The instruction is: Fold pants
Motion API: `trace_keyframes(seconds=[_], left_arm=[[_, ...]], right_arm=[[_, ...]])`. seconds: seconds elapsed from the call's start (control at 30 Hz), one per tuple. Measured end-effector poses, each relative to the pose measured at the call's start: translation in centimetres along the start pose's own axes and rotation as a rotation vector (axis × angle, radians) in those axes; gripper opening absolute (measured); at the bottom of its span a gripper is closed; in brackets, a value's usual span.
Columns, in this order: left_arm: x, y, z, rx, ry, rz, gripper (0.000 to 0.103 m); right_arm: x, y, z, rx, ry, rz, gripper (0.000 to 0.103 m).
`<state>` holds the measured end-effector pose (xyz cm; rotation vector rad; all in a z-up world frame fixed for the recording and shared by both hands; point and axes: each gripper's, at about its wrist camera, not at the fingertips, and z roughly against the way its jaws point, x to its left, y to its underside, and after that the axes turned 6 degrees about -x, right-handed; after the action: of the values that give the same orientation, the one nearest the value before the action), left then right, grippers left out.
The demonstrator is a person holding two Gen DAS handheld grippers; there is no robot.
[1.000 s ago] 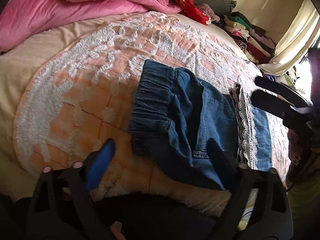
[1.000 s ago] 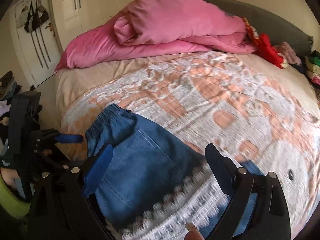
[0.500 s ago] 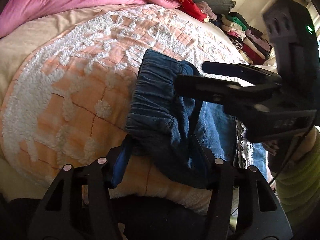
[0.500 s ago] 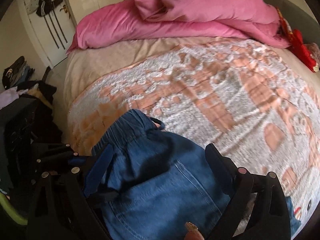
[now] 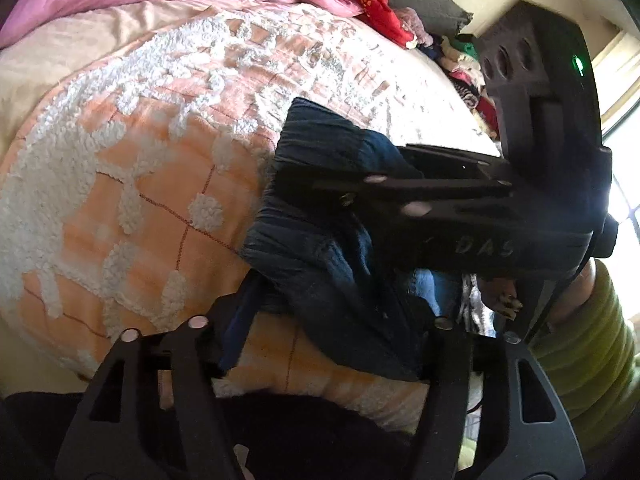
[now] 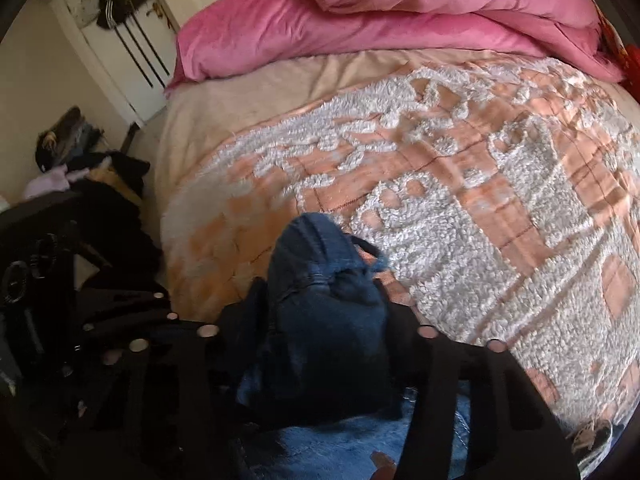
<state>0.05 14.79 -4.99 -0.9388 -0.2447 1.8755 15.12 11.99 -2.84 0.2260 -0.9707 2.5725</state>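
The blue denim pants (image 5: pixel 320 208) lie bunched at the near edge of the bed, waistband toward the pillows. My left gripper (image 5: pixel 332 320) is shut on the near corner of the waistband. My right gripper (image 6: pixel 320 320) is shut on the bunched waistband (image 6: pixel 316 264); in the left wrist view it (image 5: pixel 460 208) reaches in from the right, its jaws clamped across the denim just beyond my left gripper. Lighter denim (image 6: pixel 360 448) and white lace trim (image 5: pixel 468 304) show below.
The bed has an orange and white tufted blanket (image 5: pixel 160 168). A pink duvet (image 6: pixel 400 20) is piled at the head. Folded clothes (image 5: pixel 464 64) are stacked at the far right. A clothes heap (image 6: pixel 92 184) and a white door (image 6: pixel 120 40) stand left of the bed.
Both grippers went from open to shut on the waistband. The right gripper swung in over the pants beside the left, and the denim is bunched and lifted.
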Motion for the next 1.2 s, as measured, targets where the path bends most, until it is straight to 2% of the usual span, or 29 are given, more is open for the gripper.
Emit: trace_keyframes(seconds=[0.07,0.13,0.27,0.33,0.43,0.63,0.67,0.7,0.73,0.8,0.93,1.0,1.07,1.2], left_arm=[[0.1,0.0,0.3,-0.010,0.013,0.017,0.064],[0.1,0.0,0.6,-0.022,0.019,0.022,0.072],[-0.8,0.1,0.9,-0.020,0.081,0.035,0.079],[-1.7,0.3,0.8,-0.011,0.104,0.026,0.087],[-3.1,0.6,0.3,0.011,0.162,0.026,0.090],[-6.6,1.0,-1.2,0.041,0.249,0.000,0.090],[-7.2,1.1,-1.2,0.035,0.256,-0.008,0.086],[-7.8,1.1,-1.1,0.029,0.262,-0.018,0.075],[-8.8,1.2,-1.1,0.024,0.261,-0.036,0.067],[-9.9,1.3,-1.0,0.015,0.264,-0.056,0.064],[-13.0,2.4,-1.6,0.024,0.302,-0.141,0.064],[-14.0,3.1,-2.3,0.052,0.316,-0.178,0.064],[-15.0,3.9,-3.2,0.094,0.326,-0.215,0.064],[-16.1,5.0,-4.2,0.134,0.304,-0.267,0.066]], right_arm=[[-0.6,0.1,1.3,-0.036,-0.032,-0.037,0.036],[-1.3,0.5,3.0,-0.079,-0.072,-0.076,0.034],[-1.8,1.4,6.7,-0.155,-0.123,-0.109,0.034],[-1.8,2.0,8.8,-0.200,-0.144,-0.115,0.034],[-1.8,3.0,11.7,-0.252,-0.159,-0.110,0.034],[-2.7,5.5,15.7,-0.320,-0.133,-0.121,0.034],[-3.1,5.9,16.3,-0.332,-0.129,-0.131,0.034],[-3.4,6.3,16.5,-0.340,-0.126,-0.139,0.034],[-3.6,6.7,16.9,-0.348,-0.121,-0.145,0.036],[-4.3,7.8,18.0,-0.374,-0.093,-0.164,0.044],[-5.9,10.6,20.0,-0.430,-0.031,-0.256,0.080],[-7.0,13.3,21.3,-0.454,0.044,-0.335,0.083],[-7.9,15.4,22.0,-0.462,0.084,-0.410,0.087],[-9.3,20.2,22.0,-0.427,0.160,-0.564,0.088]])
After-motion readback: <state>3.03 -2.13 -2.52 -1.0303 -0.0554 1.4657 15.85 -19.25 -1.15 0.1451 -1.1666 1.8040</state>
